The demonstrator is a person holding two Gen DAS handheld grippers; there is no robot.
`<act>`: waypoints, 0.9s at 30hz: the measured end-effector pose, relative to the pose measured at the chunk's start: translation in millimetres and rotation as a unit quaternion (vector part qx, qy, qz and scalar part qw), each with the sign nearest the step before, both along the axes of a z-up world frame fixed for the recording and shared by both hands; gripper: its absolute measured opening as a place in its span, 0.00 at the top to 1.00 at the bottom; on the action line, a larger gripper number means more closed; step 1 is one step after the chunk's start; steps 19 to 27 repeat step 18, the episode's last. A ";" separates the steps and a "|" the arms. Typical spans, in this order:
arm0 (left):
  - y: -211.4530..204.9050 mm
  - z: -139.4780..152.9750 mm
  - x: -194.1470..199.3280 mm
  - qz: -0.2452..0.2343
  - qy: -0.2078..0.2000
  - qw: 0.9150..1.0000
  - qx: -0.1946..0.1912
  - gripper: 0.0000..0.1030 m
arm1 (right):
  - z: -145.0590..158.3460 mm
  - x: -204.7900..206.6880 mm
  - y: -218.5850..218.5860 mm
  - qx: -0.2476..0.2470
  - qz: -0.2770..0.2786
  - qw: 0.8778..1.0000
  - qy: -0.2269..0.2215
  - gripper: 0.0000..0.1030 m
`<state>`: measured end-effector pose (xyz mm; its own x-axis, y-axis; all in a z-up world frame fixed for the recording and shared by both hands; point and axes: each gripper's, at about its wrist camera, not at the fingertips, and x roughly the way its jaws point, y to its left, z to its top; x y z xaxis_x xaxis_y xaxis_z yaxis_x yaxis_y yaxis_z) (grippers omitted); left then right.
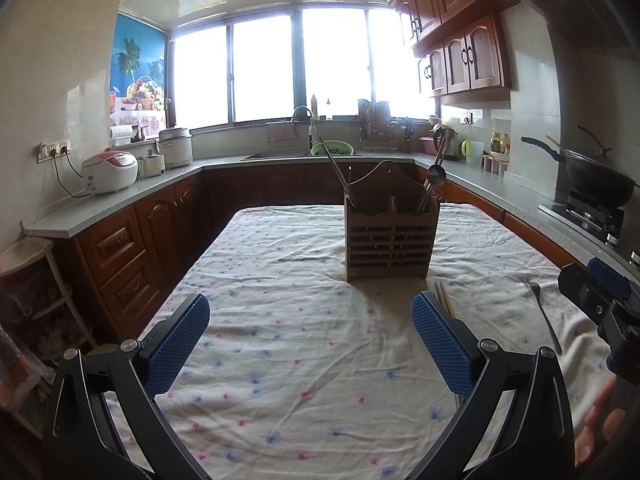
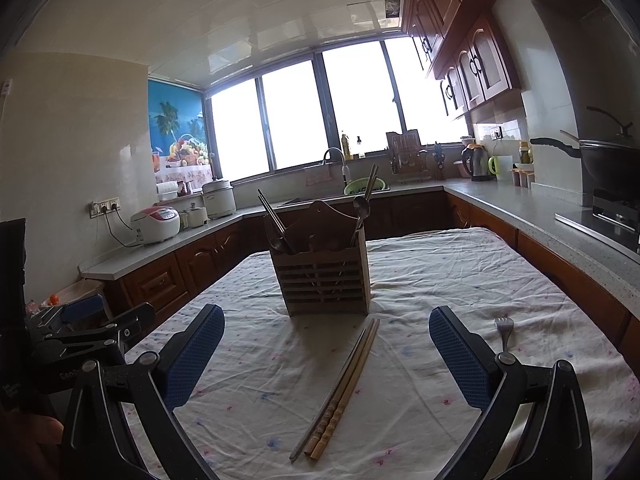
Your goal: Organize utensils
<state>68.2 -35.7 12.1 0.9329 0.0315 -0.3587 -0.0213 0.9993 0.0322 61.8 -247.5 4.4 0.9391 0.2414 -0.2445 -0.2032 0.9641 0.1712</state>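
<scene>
A wooden slatted utensil holder (image 1: 390, 240) (image 2: 322, 276) stands on the floral tablecloth (image 1: 280, 320) (image 2: 440, 280), with chopsticks and a ladle upright in it. A pair of wooden chopsticks and one metal chopstick (image 2: 340, 392) lie on the cloth in front of it, between my right gripper's fingers; their tips show by my left gripper's right finger (image 1: 444, 300). A metal fork (image 1: 544, 316) (image 2: 505, 332) lies to the right. My left gripper (image 1: 310, 344) is open and empty. My right gripper (image 2: 326, 360) is open and empty above the chopsticks.
Kitchen counters (image 1: 120, 200) ring the table, with rice cookers (image 1: 110, 172), a sink (image 1: 304, 154) and a wok on the stove (image 1: 596, 180). The right gripper shows at the left view's right edge (image 1: 600, 304); the left gripper shows at the right view's left edge (image 2: 80, 336).
</scene>
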 end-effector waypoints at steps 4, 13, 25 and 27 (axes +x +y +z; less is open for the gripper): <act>-0.1 0.1 0.8 0.002 0.000 1.000 -0.001 0.00 | 0.1 0.1 0.3 0.000 0.000 1.000 0.000 0.00; 2.0 2.0 0.5 0.001 -0.003 1.000 -0.004 0.00 | 2.4 2.8 -0.1 0.000 -0.002 1.000 0.004 0.00; 2.2 2.1 2.4 -0.002 -0.001 1.000 -0.008 0.00 | 2.8 5.5 -0.7 0.000 -0.005 1.000 0.007 0.00; 2.2 2.1 2.4 -0.002 -0.001 1.000 -0.008 0.00 | 2.8 5.5 -0.7 0.000 -0.005 1.000 0.007 0.00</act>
